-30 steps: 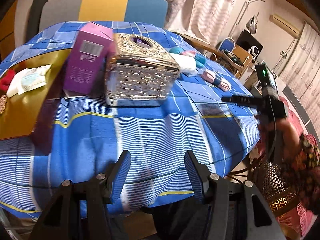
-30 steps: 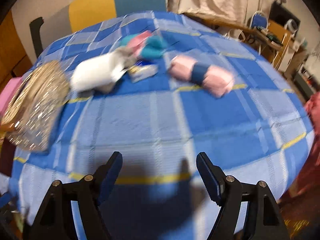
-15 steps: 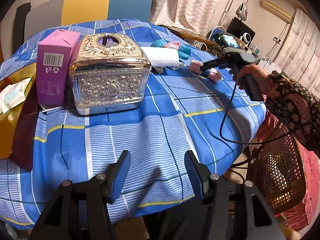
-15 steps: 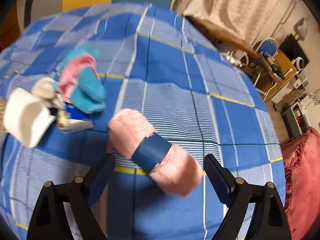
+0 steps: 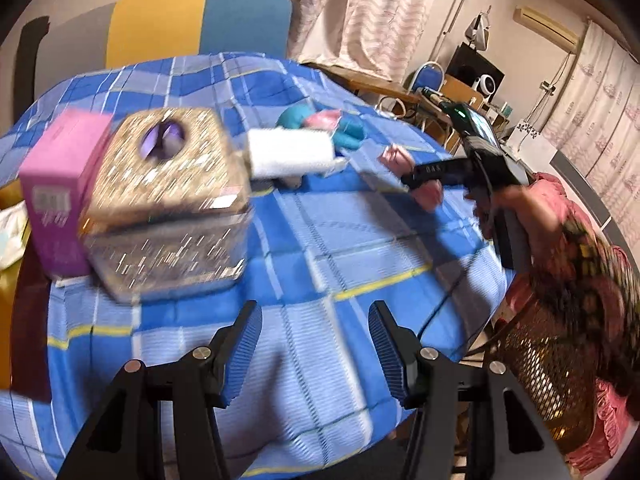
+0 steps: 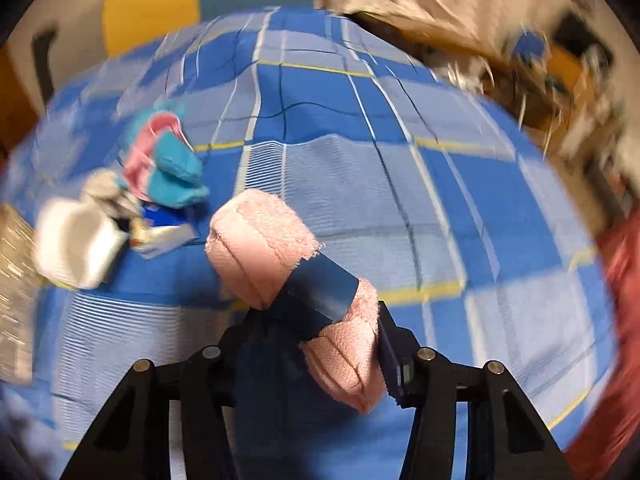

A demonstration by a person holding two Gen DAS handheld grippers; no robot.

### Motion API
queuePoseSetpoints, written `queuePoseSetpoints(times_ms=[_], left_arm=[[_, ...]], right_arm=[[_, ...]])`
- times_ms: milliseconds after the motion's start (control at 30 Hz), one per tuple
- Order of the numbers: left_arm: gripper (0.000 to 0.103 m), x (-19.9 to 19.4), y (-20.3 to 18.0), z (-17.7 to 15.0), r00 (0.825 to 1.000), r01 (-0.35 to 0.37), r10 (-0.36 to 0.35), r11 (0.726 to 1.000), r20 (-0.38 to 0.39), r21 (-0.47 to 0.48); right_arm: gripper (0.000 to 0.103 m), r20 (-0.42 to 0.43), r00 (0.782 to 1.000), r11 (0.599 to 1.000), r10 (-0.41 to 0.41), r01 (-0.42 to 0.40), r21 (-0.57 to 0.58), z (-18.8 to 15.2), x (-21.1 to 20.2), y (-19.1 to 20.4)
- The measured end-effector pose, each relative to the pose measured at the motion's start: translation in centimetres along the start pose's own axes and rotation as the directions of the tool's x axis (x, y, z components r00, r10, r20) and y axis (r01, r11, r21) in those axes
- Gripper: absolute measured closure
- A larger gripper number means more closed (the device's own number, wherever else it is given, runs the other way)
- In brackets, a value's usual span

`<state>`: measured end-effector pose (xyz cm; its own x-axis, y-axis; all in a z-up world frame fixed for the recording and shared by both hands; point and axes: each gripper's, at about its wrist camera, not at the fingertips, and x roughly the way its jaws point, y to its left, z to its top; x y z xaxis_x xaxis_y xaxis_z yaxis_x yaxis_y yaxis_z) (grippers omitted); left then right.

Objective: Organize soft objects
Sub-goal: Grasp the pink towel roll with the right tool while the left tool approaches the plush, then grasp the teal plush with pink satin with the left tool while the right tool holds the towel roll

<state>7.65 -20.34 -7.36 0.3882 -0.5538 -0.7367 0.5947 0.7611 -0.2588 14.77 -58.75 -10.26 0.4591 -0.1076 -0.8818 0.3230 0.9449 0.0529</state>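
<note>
A rolled pink towel (image 6: pixel 276 256) with a dark blue band lies on the blue checked tablecloth (image 6: pixel 400 200). My right gripper (image 6: pixel 316 340) is around the roll's near end, with the jaws narrowed against it. The towel also shows in the left wrist view (image 5: pixel 394 158), behind the right gripper's finger. A teal and pink sock bundle (image 6: pixel 168 164) and a white folded cloth (image 6: pixel 76 240) lie to the left. My left gripper (image 5: pixel 316 344) is open and empty above the table's near edge.
A glittery gold tissue box (image 5: pixel 160 200) and a pink carton (image 5: pixel 60 196) stand at the left. A small packet (image 6: pixel 160 236) lies by the white cloth. A wicker basket (image 5: pixel 548 376) stands at the right, off the table. A chair (image 5: pixel 200 24) stands behind.
My right gripper has moved forward onto the pink towel roll and its jaws have narrowed around it. The left gripper's view shifted slightly; it stays open.
</note>
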Motion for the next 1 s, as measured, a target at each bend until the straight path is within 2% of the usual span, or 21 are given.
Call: queuePoseSetpoints(times_ms=[67, 133, 200, 400, 500, 567, 700, 733, 900, 1000], left_arm=[[0.047, 0.7, -0.9, 1.5, 1.000, -0.007, 0.007, 1.000, 0.002, -0.002], [0.047, 1.5, -1.8, 3.0, 1.000, -0.021, 0.021, 1.000, -0.002, 0.004], [0.042, 2.6, -2.8, 5.0, 0.999, -0.043, 0.043, 0.999, -0.002, 0.021], [0.041, 6.7, -3.9, 11.2, 0.999, -0.044, 0.044, 0.999, -0.022, -0.005], [0.040, 9.2, -3.9, 14.6, 0.998, -0.065, 0.063, 0.997, -0.028, -0.052], [0.040, 10.7, -4.0, 16.5, 0.997, -0.075, 0.073, 0.994, -0.037, -0.082], [0.038, 14.3, -4.2, 20.0, 0.996, -0.052, 0.042, 0.989, -0.076, -0.138], [0.038, 15.7, -3.7, 21.0, 0.994, -0.050, 0.032, 0.982, -0.101, -0.181], [0.038, 20.4, -2.2, 23.7, 0.986, -0.107, 0.070, 0.962, -0.155, -0.250], [0.037, 23.1, -1.4, 24.7, 0.970, -0.171, 0.117, 0.952, -0.214, -0.255]], right_arm=[[0.051, 0.024, 0.992, 0.987, 0.123, -0.125, 0.102, -1.4, -0.9, -0.7], [0.051, 0.059, 0.970, 0.953, 0.238, -0.245, 0.178, -3.1, -1.4, -1.1], [0.051, 0.062, 0.955, 0.932, 0.290, -0.296, 0.211, -4.6, -1.4, -0.5], [0.051, 0.059, 0.959, 0.936, 0.277, -0.283, 0.211, -5.2, -1.8, 0.5], [0.050, 0.051, 0.954, 0.920, 0.296, -0.300, 0.253, -5.3, -1.1, -0.4], [0.050, 0.053, 0.956, 0.924, 0.289, -0.292, 0.247, -4.8, -0.8, -0.7], [0.050, 0.046, 0.958, 0.925, 0.282, -0.284, 0.254, -4.5, -0.7, -0.9], [0.050, 0.046, 0.957, 0.922, 0.285, -0.287, 0.260, -4.5, -0.7, -1.1], [0.050, 0.040, 0.957, 0.916, 0.287, -0.287, 0.281, -4.4, -0.4, -1.3], [0.050, 0.039, 0.956, 0.911, 0.290, -0.289, 0.294, -4.3, -0.5, -1.5]])
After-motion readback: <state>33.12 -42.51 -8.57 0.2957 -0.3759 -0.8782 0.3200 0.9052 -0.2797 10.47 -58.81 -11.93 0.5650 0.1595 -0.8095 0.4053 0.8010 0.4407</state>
